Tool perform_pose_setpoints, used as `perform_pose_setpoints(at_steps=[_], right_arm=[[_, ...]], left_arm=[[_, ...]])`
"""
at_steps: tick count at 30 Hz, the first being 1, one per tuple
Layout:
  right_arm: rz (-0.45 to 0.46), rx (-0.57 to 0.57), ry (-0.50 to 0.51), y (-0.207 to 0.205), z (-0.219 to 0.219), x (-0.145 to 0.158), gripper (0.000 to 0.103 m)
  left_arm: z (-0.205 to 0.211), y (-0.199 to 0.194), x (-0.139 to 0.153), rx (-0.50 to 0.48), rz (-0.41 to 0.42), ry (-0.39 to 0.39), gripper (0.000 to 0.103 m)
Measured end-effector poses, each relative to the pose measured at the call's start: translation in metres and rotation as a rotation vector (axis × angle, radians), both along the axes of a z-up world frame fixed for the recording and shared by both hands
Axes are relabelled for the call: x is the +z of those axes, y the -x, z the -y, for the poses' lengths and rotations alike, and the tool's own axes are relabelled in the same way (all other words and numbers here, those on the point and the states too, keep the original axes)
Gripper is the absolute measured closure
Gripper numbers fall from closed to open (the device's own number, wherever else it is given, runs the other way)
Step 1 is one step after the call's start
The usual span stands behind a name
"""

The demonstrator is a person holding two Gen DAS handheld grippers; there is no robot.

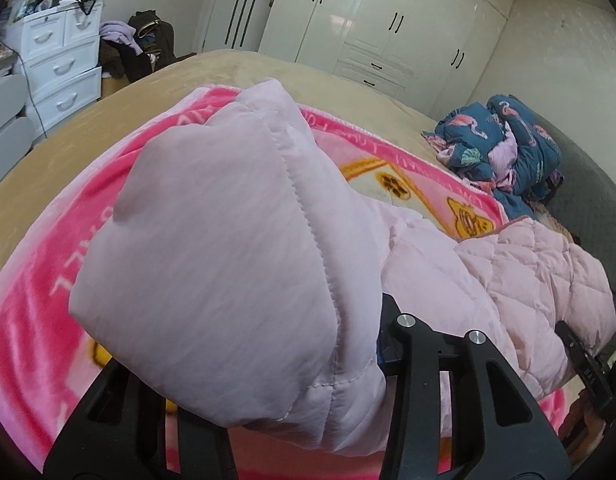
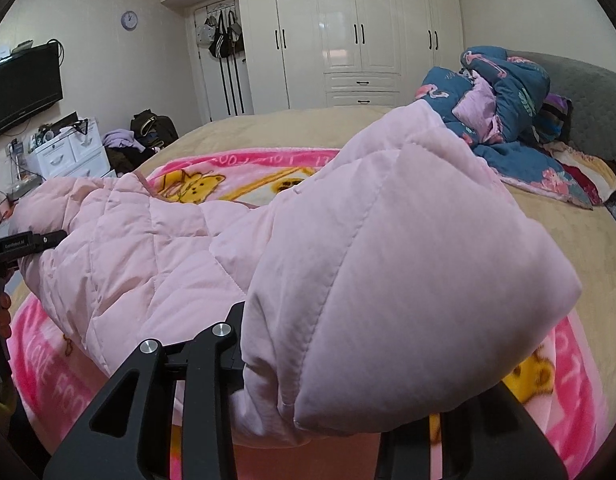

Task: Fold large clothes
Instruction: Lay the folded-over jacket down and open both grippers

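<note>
The pink padded jacket (image 2: pixel 156 248) hangs stretched between both claws, lifted just above the pink blanket (image 1: pixel 48 280) on the bed (image 2: pixel 567 248). The left claw (image 1: pixel 339 364) and the right claw (image 2: pixel 268 364) each grasp one puffy end, probably so the jacket spreads flat for folding.

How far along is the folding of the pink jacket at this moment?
Done: the pink padded jacket is laid out on the pink cartoon blanket on the bed. In hand: the left gripper and the right gripper each hold a puffy part of it, lifted off the blanket. Left: no neat fold shows yet; the held parts must still be laid over the body and the jacket folded down.
</note>
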State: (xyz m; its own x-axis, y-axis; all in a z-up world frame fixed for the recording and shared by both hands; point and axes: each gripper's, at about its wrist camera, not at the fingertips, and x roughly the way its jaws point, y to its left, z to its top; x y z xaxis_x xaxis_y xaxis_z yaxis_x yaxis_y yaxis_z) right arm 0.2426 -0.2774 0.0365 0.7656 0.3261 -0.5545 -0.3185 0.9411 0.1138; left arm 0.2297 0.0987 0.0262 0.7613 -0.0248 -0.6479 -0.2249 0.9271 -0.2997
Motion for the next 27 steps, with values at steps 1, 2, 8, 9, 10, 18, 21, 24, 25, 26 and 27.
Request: perform_pose_setpoints(at_steps=[1,2,8,9,10,18,21,24,25,26,27], right_arm=[[-0.003,-0.002,-0.002,0.002,0.0,-0.001,0.07],[-0.008,-0.005,-0.008,0.004,0.002,-0.003,0.07],[-0.021,-0.014,-0.02,0.016,0.005,-0.009,0.07],[-0.021,-0.014,-0.019,0.018,0.006,-0.009,0.07],[-0.022,-0.013,-0.021,0.02,0.007,-0.01,0.07],[-0.061,-0.025,-0.05,0.02,0.023,-0.022,0.069],[-0.082,-0.032,-0.063,0.019,0.029,-0.027,0.068],[-0.104,-0.044,-0.075,0.02,0.031,-0.034,0.066],[-0.112,-0.049,-0.081,0.02,0.032,-0.036,0.066],[-0.124,-0.055,-0.088,0.019,0.033,-0.039,0.064],[-0.137,-0.065,-0.095,0.018,0.035,-0.043,0.063]], left_arm=[[0.0,0.003,-0.002,-0.001,-0.005,-0.002,0.069],[0.0,0.006,-0.004,0.0,-0.012,-0.004,0.069],[0.002,0.017,-0.01,0.0,-0.024,-0.017,0.068],[0.003,0.017,-0.009,-0.001,-0.025,-0.018,0.068],[0.002,0.019,-0.01,-0.001,-0.025,-0.017,0.068],[0.004,0.035,-0.021,-0.003,-0.041,-0.022,0.067],[0.002,0.039,-0.026,0.001,-0.051,-0.012,0.066],[0.001,0.04,-0.031,0.004,-0.06,-0.009,0.065],[0.0,0.041,-0.032,0.005,-0.062,-0.008,0.065],[0.0,0.041,-0.034,0.006,-0.064,-0.007,0.065],[-0.001,0.042,-0.036,0.007,-0.067,-0.007,0.065]])
